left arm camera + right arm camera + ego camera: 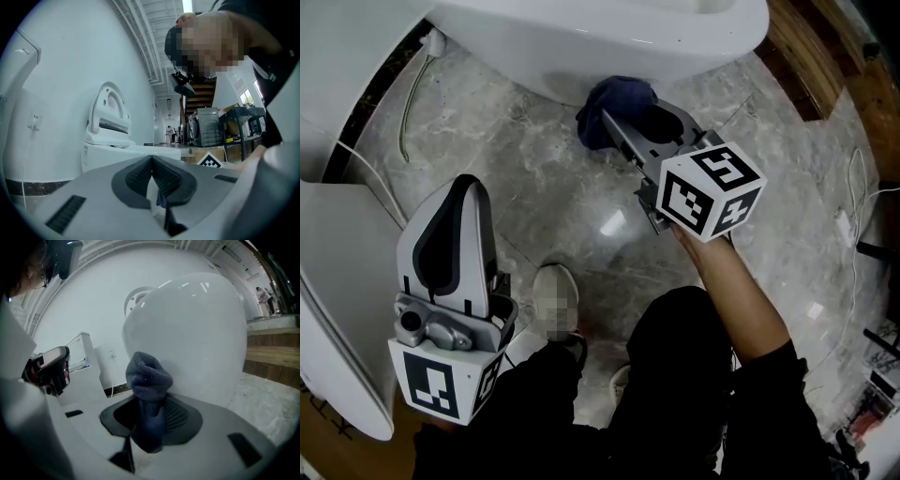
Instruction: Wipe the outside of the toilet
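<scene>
Nearest are the person's dark trousers [675, 375], seen from above, and just beside them at the left is the marker cube [441, 380] of the left claw [467, 186]. This claw is held up over the grey marble floor [534, 178], well apart from the toilet [581, 37]. Its two jaws are pressed together at the tips and nothing is gripped between them.

On the other side, a bare forearm [736, 291] reaches forward with the right claw [617, 122]. Its jaws are clamped on a dark blue cloth [614, 98]. The cloth is bunched into a ball above the jaws and lies against the lower outside of the white toilet bowl, close to the floor.

A thin white cord [366, 173] runs over the floor at the left. At the far right there is a wooden step [806, 56].
</scene>
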The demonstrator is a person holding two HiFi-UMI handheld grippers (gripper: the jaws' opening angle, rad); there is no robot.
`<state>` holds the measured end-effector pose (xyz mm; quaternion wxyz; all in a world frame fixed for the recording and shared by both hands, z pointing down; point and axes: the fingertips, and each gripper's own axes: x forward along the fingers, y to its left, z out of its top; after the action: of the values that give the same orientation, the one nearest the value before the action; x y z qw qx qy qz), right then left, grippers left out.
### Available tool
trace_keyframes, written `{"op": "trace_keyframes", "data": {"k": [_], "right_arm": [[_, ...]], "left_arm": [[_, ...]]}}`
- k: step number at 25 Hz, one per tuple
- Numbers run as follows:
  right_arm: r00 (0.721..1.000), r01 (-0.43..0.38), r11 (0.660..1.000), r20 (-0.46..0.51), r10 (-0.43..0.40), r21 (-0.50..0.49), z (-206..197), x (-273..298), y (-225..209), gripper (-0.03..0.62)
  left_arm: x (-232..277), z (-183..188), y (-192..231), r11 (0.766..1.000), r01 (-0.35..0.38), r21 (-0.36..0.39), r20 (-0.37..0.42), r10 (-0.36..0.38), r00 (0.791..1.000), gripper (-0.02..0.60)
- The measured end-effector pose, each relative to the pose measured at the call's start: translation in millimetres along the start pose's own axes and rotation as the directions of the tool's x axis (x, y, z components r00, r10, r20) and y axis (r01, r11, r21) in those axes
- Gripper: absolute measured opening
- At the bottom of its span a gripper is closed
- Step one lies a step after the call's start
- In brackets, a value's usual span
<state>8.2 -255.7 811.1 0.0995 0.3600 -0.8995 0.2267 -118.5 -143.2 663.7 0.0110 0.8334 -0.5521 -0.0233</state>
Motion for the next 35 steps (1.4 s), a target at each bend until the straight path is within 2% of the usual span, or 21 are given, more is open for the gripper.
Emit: {"op": "trace_keyframes", "data": {"k": [14, 25, 35], "right_arm": [[0.986, 0.090, 0.993, -0.134, -0.101, -0.080, -72.4, 35.0, -41.2, 0.130], [0.968, 0.117, 0.989, -0.211, -0.133, -0.087, -127.2, 69.6, -70.7, 0.130], [0.953, 0.131, 0.990, -0.270, -0.140, -0.050, -161.6, 93.1, -90.9, 0.132]], "left_arm": [[11.1, -16.2, 4.5, 0.999, 0.032, -0.021, -0.029, -0.033, 0.999, 0.011], [24.4, -30.2, 12.5, 0.999, 0.039, -0.037, -0.054, -0.041, 0.998, 0.011], [26.9, -37.8, 19.5, 0.998, 0.032, -0.049, -0.064, -0.035, 0.997, 0.011]]}}
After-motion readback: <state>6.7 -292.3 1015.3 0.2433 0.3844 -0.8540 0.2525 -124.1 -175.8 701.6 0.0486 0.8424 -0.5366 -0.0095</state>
